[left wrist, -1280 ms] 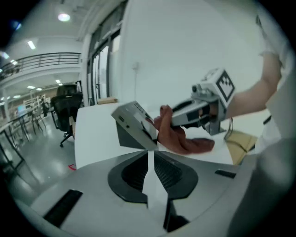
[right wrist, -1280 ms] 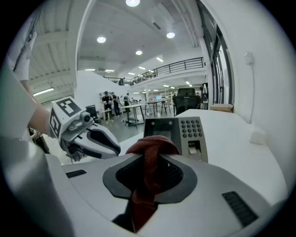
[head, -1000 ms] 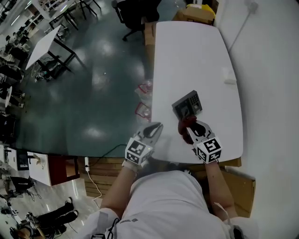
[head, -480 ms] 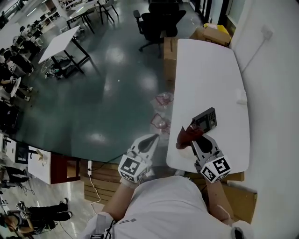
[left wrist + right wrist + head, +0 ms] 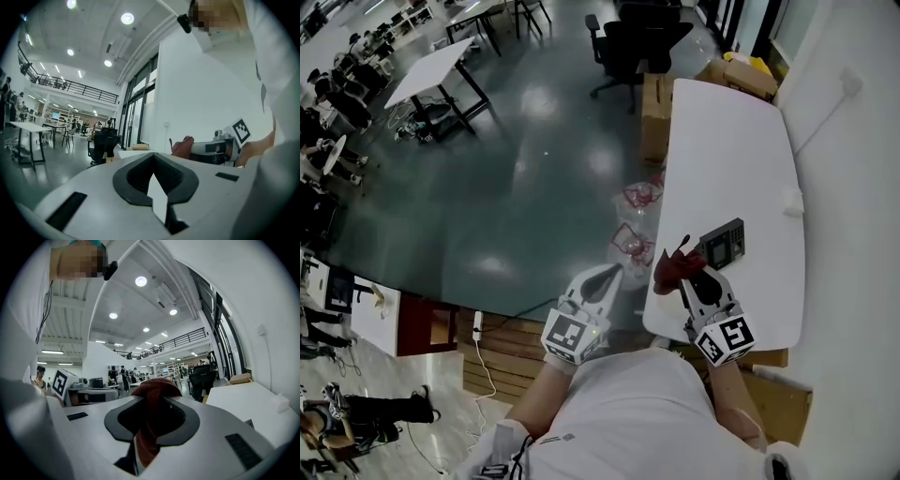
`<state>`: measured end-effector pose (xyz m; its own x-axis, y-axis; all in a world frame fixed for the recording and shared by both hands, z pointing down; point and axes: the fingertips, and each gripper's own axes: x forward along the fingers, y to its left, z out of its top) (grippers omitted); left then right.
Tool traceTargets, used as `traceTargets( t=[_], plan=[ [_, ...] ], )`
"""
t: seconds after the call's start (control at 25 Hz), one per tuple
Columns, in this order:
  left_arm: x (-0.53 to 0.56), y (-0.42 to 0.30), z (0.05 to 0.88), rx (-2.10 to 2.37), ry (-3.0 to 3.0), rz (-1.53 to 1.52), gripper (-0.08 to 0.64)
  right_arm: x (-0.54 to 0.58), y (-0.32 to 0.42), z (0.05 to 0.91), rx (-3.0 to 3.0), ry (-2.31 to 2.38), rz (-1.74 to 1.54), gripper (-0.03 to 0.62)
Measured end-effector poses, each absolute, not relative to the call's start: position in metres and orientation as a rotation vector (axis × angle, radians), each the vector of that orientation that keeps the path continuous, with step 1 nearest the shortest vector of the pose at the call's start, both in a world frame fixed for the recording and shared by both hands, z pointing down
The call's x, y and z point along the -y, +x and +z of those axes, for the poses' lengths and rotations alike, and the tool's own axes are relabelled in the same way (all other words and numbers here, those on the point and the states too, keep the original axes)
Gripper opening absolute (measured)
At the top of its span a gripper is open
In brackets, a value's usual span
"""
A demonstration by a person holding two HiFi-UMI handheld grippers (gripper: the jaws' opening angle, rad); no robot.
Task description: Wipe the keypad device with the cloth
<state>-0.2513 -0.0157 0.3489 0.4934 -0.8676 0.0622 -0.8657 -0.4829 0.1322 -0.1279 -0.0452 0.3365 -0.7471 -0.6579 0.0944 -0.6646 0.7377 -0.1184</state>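
The white tabletop point(image 5: 731, 141) carries the keypad device point(image 5: 724, 242) towards its near end (dark, lying flat). The left tool point(image 5: 607, 276) hangs well to the left of the keypad device, out past the tabletop's edge, its jaws closed together on nothing. The right tool point(image 5: 688, 277) sits just on the person's side of the keypad device, clamped on the red cloth point(image 5: 671, 269). The cloth bunches out beyond the jaws, just left of the device; whether it touches the device I cannot tell.
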Motion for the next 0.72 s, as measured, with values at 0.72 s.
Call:
traceTargets(
  t=[0.72],
  plan=[
    [0.029,-0.27,0.35,1.519,2.508,-0.106,0.011,0.055,-0.14,0.342,2.861,1.09,0.201,0.077]
  ],
)
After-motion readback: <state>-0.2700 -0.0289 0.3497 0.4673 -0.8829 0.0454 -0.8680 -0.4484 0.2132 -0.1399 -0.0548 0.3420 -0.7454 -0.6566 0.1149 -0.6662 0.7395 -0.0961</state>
